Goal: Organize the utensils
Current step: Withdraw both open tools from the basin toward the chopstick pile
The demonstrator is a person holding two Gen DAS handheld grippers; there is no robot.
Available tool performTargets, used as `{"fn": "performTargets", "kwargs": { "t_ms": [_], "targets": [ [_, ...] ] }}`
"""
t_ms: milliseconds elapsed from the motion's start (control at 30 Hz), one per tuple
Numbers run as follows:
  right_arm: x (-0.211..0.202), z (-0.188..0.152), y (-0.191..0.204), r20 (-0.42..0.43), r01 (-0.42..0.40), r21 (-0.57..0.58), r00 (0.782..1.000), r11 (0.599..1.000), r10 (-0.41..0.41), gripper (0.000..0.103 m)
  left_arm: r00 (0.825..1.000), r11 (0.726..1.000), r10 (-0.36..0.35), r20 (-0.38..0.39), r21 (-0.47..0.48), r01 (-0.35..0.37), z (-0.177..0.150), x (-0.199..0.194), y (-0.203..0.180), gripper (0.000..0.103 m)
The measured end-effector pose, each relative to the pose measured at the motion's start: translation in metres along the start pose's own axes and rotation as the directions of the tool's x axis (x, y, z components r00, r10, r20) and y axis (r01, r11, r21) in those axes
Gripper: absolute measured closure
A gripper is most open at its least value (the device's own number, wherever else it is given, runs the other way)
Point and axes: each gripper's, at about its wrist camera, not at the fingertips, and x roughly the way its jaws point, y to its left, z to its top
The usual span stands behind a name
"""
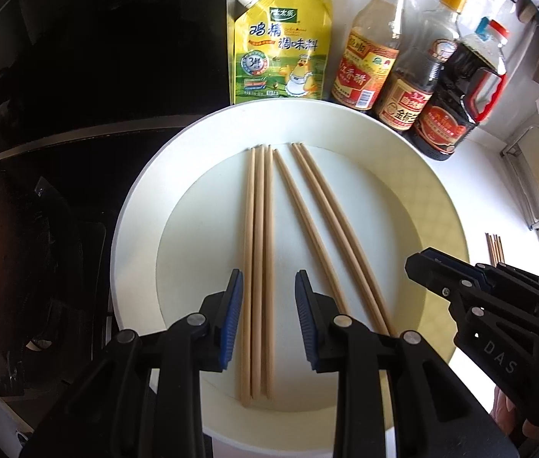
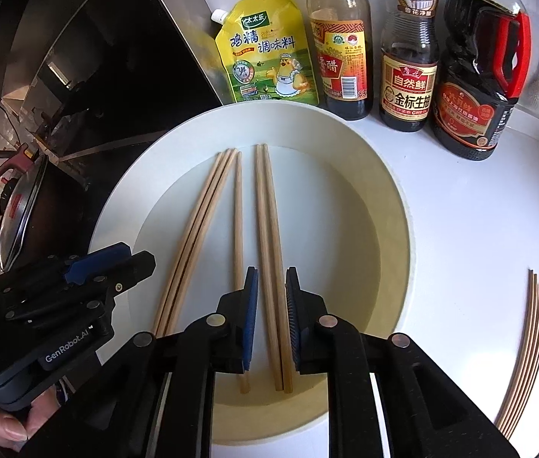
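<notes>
We look down on a wide white plate (image 1: pixel 143 206) on a white counter (image 2: pixel 479 210), with six wooden chopsticks lying in its well. From the left wrist camera, a group of three chopsticks (image 1: pixel 257 267) lies side by side, running from the plate's 6 o'clock toward 12. A single chopstick (image 1: pixel 307 225) slants beside them, and a pair of chopsticks (image 1: pixel 340 229) slants further toward 3 o'clock.

Our left gripper (image 1: pixel 267 294) hangs above the group of three with its jaws apart. The blue pads stand either side of the sticks, and we see a gap between each pad and the wood. Nothing is clamped.

Our right gripper (image 2: pixel 271 294) hangs over the pair, which lies in line with it in its own camera. Its jaws stand narrowly apart. The two sticks run between the pads, and the pads sit above them rather than pressing on them.

Each gripper shows in the other's camera, at 4 o'clock in the left view and at 8 o'clock in the right, and part of a hand (image 2: pixel 10 420) shows under the left one.

At the plate's 12 o'clock stands a yellow seasoning pouch (image 2: pixel 265 49), then a vinegar bottle (image 2: pixel 340 57), a soy sauce bottle (image 2: pixel 409 76) and a dark jug with a red handle (image 2: pixel 479 87) toward 2 o'clock. A further bundle of chopsticks (image 2: pixel 529 347) lies on the counter at the plate's 4 o'clock, well apart from it. A dark stove top with a lidded pot (image 2: pixel 21 213) lies at 9 o'clock.
</notes>
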Motion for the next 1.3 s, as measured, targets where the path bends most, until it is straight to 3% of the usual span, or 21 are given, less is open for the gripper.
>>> {"fn": "performTargets", "kwargs": {
  "t_ms": [133,367,667,967,1300],
  "targets": [
    [-0.015,-0.011,-0.003,0.021,0.003,0.007,1.000,1.000,-0.003,0.083,1.000,1.000,-0.003,0.017,0.011,0.002,-0.008,-0.011,-0.007,0.067],
    [-0.039,-0.028,-0.017,0.052,0.004,0.033,0.999,0.999,-0.006,0.081,0.999,0.998,-0.013,0.047,0.061,0.010,-0.015,-0.030,-0.031,0.066],
    [-0.065,-0.054,-0.047,0.084,0.029,0.091,0.996,0.995,-0.037,0.068,0.997,0.993,-0.046,0.057,0.114,0.039,-0.024,-0.043,-0.062,0.045],
    [-0.090,-0.076,-0.083,0.113,0.039,0.150,0.992,0.988,-0.057,0.053,0.996,0.986,-0.063,0.060,0.160,0.052,-0.035,-0.052,-0.097,0.035],
    [-0.114,-0.100,-0.116,0.110,0.077,0.152,0.989,0.985,-0.094,0.048,0.996,0.981,-0.077,0.042,0.181,0.068,-0.047,-0.052,-0.144,0.024]
  ]
}}
